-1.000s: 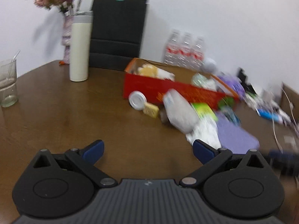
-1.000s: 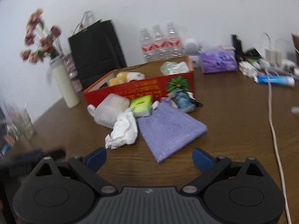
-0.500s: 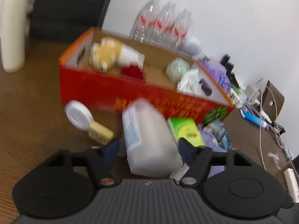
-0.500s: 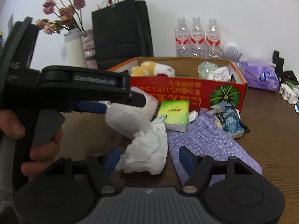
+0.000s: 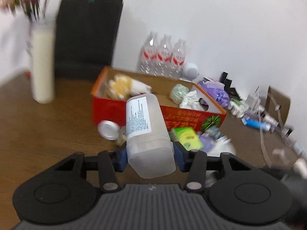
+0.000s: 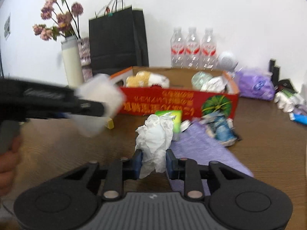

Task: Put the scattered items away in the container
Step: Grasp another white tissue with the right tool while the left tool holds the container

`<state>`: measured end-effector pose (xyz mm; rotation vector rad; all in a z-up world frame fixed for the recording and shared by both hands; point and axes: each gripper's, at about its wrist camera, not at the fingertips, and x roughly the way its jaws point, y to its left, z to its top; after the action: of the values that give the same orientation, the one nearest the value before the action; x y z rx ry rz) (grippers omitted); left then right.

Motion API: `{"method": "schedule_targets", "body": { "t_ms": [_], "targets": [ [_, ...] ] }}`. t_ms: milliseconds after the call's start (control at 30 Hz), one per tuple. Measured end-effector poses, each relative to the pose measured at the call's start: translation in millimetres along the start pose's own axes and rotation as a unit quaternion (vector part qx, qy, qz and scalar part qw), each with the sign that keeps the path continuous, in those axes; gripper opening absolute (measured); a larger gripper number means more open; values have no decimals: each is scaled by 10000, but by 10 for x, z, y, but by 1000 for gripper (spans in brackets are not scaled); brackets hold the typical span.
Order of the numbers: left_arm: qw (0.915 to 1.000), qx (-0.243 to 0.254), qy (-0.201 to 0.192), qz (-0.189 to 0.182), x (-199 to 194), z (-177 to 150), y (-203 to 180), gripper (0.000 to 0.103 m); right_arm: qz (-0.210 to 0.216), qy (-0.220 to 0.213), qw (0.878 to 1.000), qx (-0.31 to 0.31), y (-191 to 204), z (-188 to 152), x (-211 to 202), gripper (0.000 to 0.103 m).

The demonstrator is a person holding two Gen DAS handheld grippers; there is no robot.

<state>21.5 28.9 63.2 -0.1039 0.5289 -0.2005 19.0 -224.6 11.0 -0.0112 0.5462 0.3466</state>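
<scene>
My left gripper [image 5: 149,158] is shut on a translucent plastic bottle [image 5: 147,132] with a white label, held above the table in front of the red cardboard box [image 5: 115,109]. In the right wrist view the bottle [image 6: 97,103] shows blurred at the left, in the left gripper. My right gripper [image 6: 153,164] is shut on a crumpled white tissue [image 6: 155,138]. The box [image 6: 172,103] holds a yellow-white plush toy [image 6: 145,78], a pale green ball [image 6: 199,77] and crumpled paper [image 6: 214,84]. A green packet [image 6: 175,118], a purple cloth [image 6: 203,149] and a blue wrapper [image 6: 222,130] lie before it.
A white round lid [image 5: 108,129] and a small yellow block [image 6: 109,123] lie left of the box. A white vase [image 6: 72,63], a black paper bag [image 6: 117,40], three water bottles [image 6: 193,48] and a purple bag [image 6: 255,85] stand behind. Cables and small clutter [image 5: 264,115] are at right.
My left gripper closed on the plastic bottle and lifted it off the table. My right gripper moved onto the white tissue and closed on it.
</scene>
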Motion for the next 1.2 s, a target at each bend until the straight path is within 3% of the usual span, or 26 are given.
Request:
{"method": "schedule_targets", "body": {
  "t_ms": [200,333,767,967,1100,1200],
  "targets": [
    [9956,402,-128,841,-602,-570,0,49,-99,-136,9995,251,-80,-258,-565,25],
    [9920,489,-304,1122,-904,-788,-42,49,-140,-229,9996,122,15,-487,-829,25],
    [9917,82,-773,1028,-1472,-1114,-163,49,-321,-317,9986,257,115,-923,-1318,27],
    [9924,123,-682,1016,-1492,-1154,-206,49,-313,-454,9982,225,111,-920,-1427,27],
    [9911,136,-900,977,-1505,-1146,-159,49,-321,-369,9987,117,159,-907,-1373,27],
    [9926,91,-838,875,-1366,-1041,-107,49,-372,-418,9984,40,199,-867,-1299,27]
  ]
}}
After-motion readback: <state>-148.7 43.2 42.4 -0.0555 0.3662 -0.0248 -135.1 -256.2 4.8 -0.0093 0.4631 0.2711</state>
